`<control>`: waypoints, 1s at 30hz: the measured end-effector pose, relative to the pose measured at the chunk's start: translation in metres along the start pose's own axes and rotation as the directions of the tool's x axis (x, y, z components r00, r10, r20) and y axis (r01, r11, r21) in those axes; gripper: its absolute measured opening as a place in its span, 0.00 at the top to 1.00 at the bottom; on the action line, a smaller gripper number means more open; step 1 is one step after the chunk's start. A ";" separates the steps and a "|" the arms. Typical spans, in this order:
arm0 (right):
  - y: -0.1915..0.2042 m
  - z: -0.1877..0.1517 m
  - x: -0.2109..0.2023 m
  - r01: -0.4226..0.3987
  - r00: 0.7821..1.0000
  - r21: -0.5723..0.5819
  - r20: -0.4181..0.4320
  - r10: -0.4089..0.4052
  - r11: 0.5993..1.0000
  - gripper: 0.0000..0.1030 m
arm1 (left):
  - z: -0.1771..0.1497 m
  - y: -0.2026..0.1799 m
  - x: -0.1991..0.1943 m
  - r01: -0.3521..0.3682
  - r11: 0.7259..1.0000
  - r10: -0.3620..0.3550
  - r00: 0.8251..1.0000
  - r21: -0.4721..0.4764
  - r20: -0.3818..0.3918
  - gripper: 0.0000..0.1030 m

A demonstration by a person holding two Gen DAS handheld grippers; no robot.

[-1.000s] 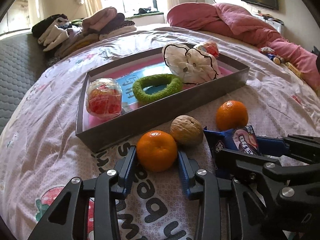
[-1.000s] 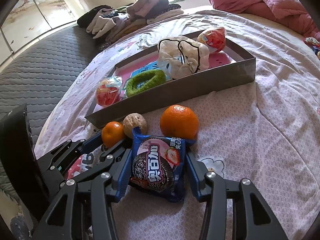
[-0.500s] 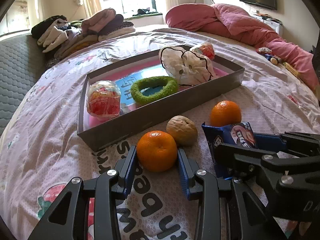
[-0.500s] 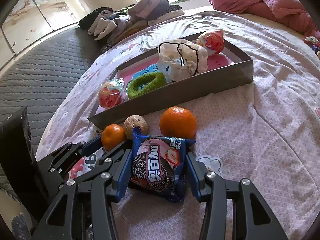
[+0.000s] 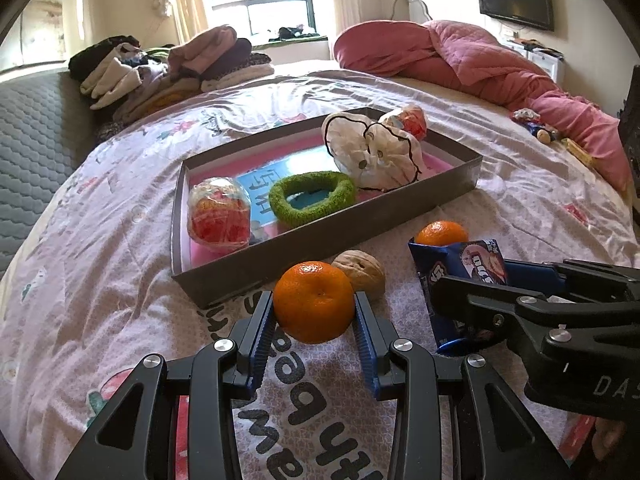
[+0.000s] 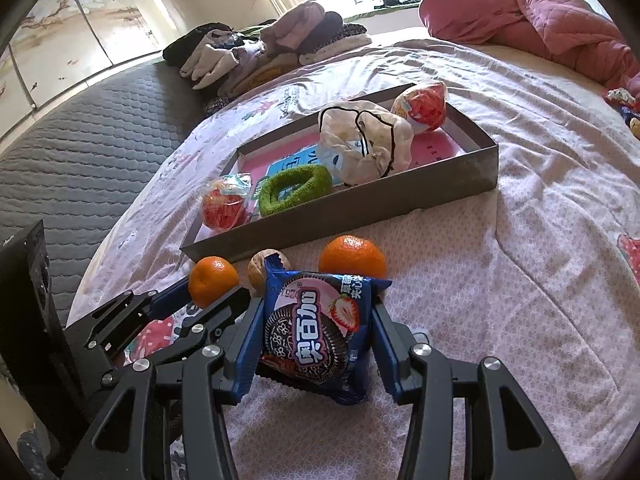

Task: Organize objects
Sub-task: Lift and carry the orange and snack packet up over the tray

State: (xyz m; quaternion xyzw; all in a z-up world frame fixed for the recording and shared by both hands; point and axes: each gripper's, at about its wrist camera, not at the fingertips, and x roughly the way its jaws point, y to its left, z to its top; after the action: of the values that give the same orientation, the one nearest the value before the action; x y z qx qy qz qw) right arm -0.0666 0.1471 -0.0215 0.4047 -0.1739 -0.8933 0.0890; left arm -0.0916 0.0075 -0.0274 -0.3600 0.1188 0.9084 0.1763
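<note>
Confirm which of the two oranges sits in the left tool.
The round orange mandarin left of the brown walnut, between the left tool pads; the other mandarin lies free behind the blue snack packet.

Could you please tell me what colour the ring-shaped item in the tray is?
The fuzzy ring is green, clearest in the left wrist view.

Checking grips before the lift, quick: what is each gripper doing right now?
Left gripper: closed on the tangerine.
Right gripper: closed on the blue cookie packet.

Black hand-held gripper [image 5: 315, 322], blue ridged pads, silver screws
</note>
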 end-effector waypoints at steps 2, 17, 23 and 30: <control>0.000 0.001 -0.001 0.002 1.000 -0.004 0.005 -0.002 1.000 0.52 | 0.001 0.000 -0.002 0.000 1.000 0.000 1.000 -0.003 0.005 0.62; 0.000 0.005 -0.011 0.019 0.999 -0.033 0.046 -0.017 0.999 0.52 | 0.010 -0.003 -0.008 0.015 1.000 -0.014 1.000 -0.026 0.024 0.62; -0.002 0.008 -0.018 0.025 0.997 -0.041 0.073 -0.022 0.999 0.52 | 0.014 -0.007 -0.010 0.022 0.999 -0.021 0.999 -0.030 0.035 0.62; -0.004 0.011 -0.023 0.029 0.996 -0.046 0.088 -0.025 0.999 0.52 | 0.018 -0.011 -0.009 0.024 0.999 -0.022 0.999 -0.031 0.038 0.62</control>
State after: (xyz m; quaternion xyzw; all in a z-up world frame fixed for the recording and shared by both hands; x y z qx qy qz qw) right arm -0.0595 0.1607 -0.0004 0.3652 -0.1509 -0.9153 0.0787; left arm -0.0927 0.0216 -0.0093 -0.3470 0.0968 0.9147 0.1832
